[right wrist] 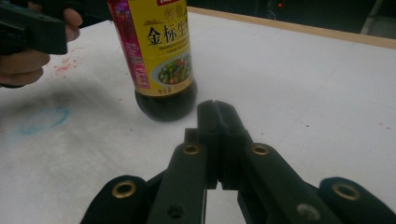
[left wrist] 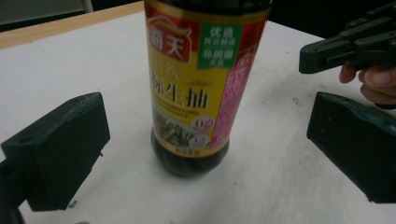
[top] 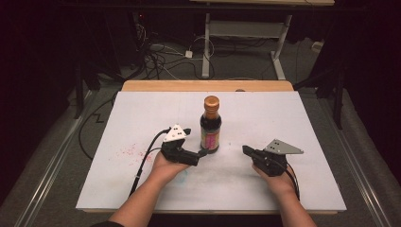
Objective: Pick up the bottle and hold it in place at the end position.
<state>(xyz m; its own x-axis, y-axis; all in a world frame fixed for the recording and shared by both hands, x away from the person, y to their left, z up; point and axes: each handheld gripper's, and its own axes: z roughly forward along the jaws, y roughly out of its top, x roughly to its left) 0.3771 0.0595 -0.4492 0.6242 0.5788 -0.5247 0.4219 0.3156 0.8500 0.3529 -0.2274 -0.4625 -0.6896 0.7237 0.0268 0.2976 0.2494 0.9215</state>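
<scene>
A dark soy sauce bottle [top: 210, 125] with a bronze cap and a yellow-red label stands upright at the middle of the white board [top: 283, 123]. My left gripper [top: 201, 153] is at its base on the left, open wide. In the left gripper view the bottle [left wrist: 189, 93] stands just ahead of the two spread jaws of the left gripper [left wrist: 208, 121], untouched. My right gripper [top: 246, 150] lies to the right of the bottle, shut and empty. In the right gripper view the right gripper [right wrist: 217, 109] points at the bottle [right wrist: 161, 56] from a short way off.
Red speckles [top: 127, 152] stain the board at the left. A faint blue ring [right wrist: 44, 119] is drawn near the bottle. A wooden table edge [top: 208, 85] runs along the back. Cables and a desk frame [top: 246, 42] are on the floor beyond.
</scene>
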